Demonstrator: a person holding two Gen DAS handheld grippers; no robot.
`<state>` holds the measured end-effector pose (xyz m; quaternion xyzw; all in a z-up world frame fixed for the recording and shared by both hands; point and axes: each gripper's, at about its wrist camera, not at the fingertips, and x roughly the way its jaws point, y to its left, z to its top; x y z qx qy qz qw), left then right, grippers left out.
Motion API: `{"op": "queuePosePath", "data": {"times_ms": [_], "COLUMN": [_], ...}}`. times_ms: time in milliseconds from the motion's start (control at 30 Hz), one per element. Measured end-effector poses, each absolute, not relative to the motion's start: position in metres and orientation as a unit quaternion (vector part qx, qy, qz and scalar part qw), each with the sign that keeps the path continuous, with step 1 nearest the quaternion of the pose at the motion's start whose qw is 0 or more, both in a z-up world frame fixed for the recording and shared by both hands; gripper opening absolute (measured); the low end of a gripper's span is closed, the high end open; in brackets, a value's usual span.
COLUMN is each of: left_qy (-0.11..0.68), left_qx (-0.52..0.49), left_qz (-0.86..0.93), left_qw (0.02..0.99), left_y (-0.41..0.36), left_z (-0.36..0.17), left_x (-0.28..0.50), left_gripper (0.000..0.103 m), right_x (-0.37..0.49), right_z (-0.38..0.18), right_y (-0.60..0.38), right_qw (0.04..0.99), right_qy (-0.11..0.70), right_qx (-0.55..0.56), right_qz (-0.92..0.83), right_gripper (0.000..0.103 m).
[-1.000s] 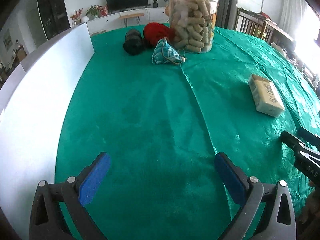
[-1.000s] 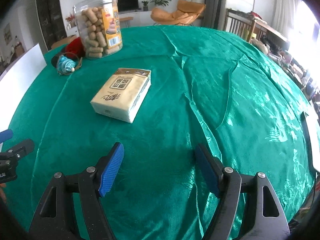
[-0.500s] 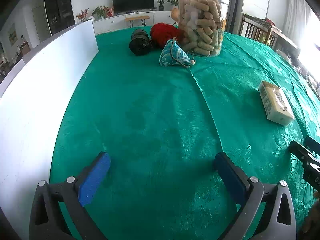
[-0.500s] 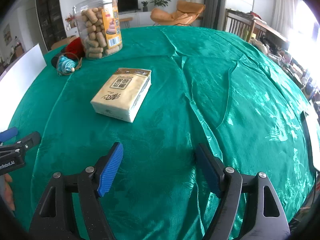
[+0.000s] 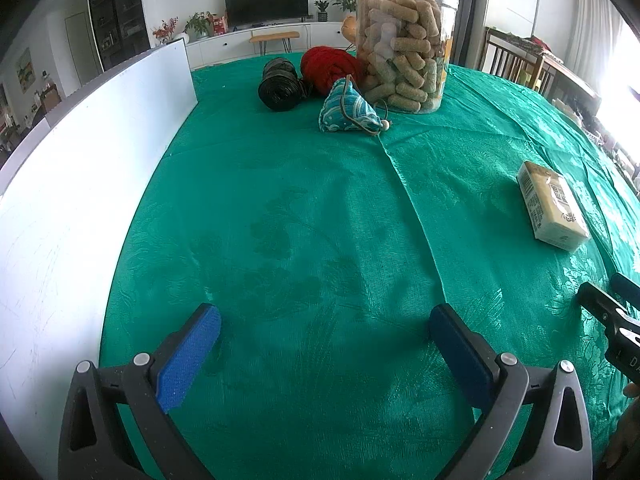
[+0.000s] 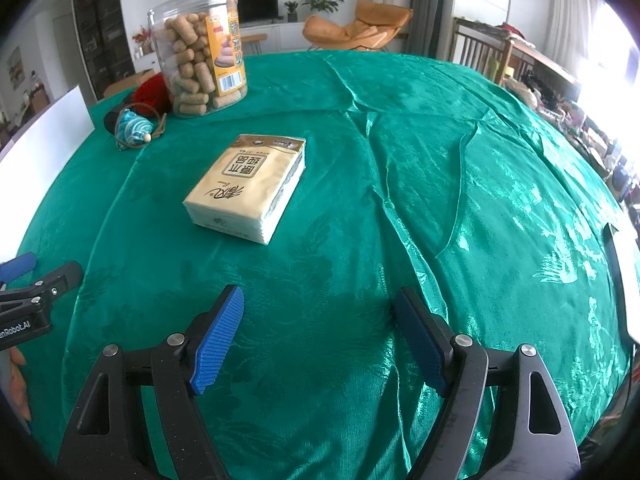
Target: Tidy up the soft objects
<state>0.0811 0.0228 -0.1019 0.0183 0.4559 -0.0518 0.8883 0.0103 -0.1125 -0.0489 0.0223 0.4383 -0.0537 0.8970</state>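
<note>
Grippers: my left [image 5: 324,344] and right [image 6: 318,338] were spread, empty
Left: pouch [image 5: 348,109], yarn [image 5: 330,66], tissues [image 6: 248,186] untouched; all pending

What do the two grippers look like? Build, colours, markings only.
Both match: the left gripper and right gripper have black plastic arms with triangular cut-outs and silver pivot screws, each finger tipped with a blue ribbed pad. The left gripper's body shows white lettering ending "Robot.AI" in the right wrist view. No cables or sleeves visible.
</note>
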Motion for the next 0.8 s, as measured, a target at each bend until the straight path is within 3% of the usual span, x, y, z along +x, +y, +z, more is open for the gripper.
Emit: {"op": "queuePosePath", "data": {"times_ms": [433,800], "left_qy": [0.456,0.456], "left_qx": [0.019,0.019], "left_qz": [-0.052,-0.052], "left_qw": [0.888,0.888], "left_y": [0.022,0.023], "left_z": [-0.102,-0.102], "left_x": [0.081,0.081], "left_gripper": [0.103,0.103], "right_x": [0.013,0.125], "right_z": [-0.047,-0.051], "right_y": [-0.105,-0.116], "right_qw": [0.885,0.884], "right_qy": [0.461,0.464], "right_qx": [0.033,0.027], "right_qz": [-0.061,-0.045], "right_gripper": [0.082,0.088]}}
